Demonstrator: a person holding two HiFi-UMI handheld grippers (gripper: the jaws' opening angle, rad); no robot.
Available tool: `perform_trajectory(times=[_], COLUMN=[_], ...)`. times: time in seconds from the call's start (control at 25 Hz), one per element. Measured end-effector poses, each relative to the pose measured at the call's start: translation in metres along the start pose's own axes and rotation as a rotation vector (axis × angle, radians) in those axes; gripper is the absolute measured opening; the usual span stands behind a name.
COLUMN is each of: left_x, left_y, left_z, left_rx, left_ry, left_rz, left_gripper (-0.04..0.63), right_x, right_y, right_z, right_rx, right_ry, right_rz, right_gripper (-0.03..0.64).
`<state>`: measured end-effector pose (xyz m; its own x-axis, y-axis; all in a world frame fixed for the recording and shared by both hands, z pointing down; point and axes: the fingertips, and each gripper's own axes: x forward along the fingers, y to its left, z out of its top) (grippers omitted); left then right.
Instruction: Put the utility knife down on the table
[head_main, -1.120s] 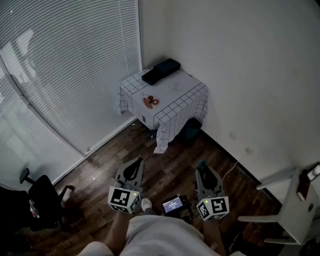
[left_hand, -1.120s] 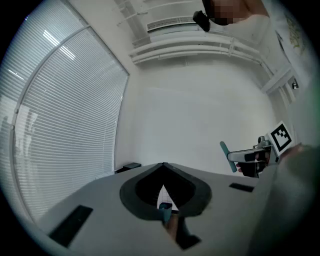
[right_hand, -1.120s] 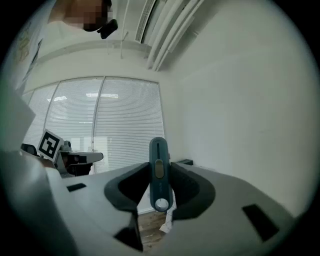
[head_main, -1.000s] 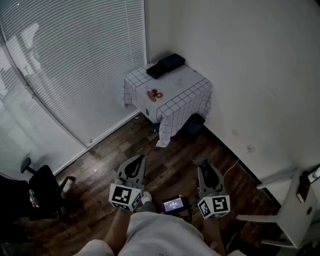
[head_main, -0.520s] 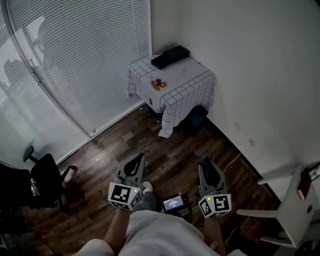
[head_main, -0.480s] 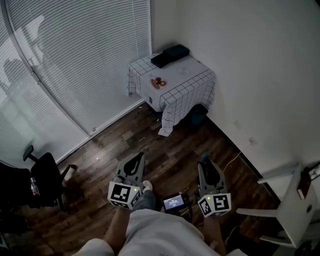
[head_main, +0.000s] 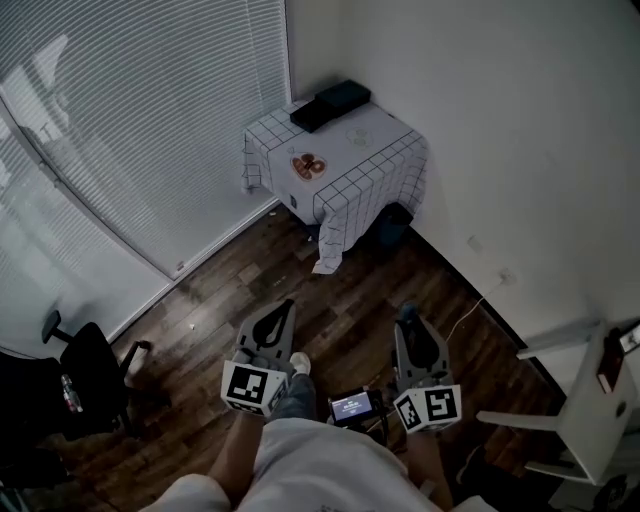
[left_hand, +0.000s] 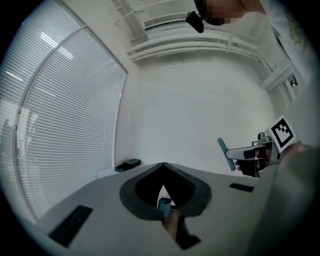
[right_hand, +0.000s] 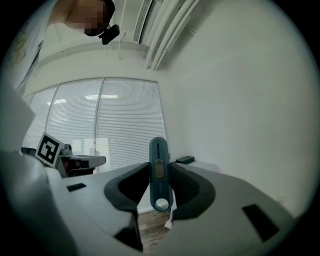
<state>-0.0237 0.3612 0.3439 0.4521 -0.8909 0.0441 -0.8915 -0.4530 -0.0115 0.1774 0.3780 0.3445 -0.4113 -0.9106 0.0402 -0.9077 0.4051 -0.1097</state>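
Blue tool: utility knife (right_hand: 159, 172), standing upright with its slider facing the right gripper view.
Right gripper (right_hand: 159, 169): jaws clamped on the knife's two sides, held above the dark wood floor (head_main: 330, 290).
Left gripper (left_hand: 163, 166): jaws drawn together at the tips, nothing between them.
Table (head_main: 375, 150): checked cloth, in the room's corner, well apart from the knife and both grippers.
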Motion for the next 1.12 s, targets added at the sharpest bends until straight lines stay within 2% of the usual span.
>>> perform_trajectory(times=[0.12, 0.24, 0.52, 0.84, 1.12], left_x=[0.023, 0.044, 0.08, 0.12, 0.152], left_y=[0.023, 0.055, 0.122, 0.152, 0.166], left_z=[0.001, 0.001, 0.007, -0.001, 0.0], left_rx=[0.025, 0.007, -0.006, -0.016, -0.015], left_ry=[0.0, 0.001, 0.002, 0.011, 0.007], left_rz=[-0.013, -0.004, 0.005, -0.05, -0.056], left_gripper=[0.008, 0.008, 0.008, 0.008, 0.008], right_x=[0.031, 0.067, 0.143, 0.19, 0.221], right_y=[-0.008, -0.013, -0.001, 0.005, -0.005], right_z=[-0.003, -0.003, 0.002, 0.001, 0.0], right_rx=[0.006, 0.037, 0.01, 0.008, 0.018], right_ry=[0.008, 0.009, 0.019, 0.014, 0.031], right_rz=[-0.033, -0.074, -0.069, -0.092, -0.082], right_gripper=[0.137, 0.137, 0.137, 0.137, 0.137])
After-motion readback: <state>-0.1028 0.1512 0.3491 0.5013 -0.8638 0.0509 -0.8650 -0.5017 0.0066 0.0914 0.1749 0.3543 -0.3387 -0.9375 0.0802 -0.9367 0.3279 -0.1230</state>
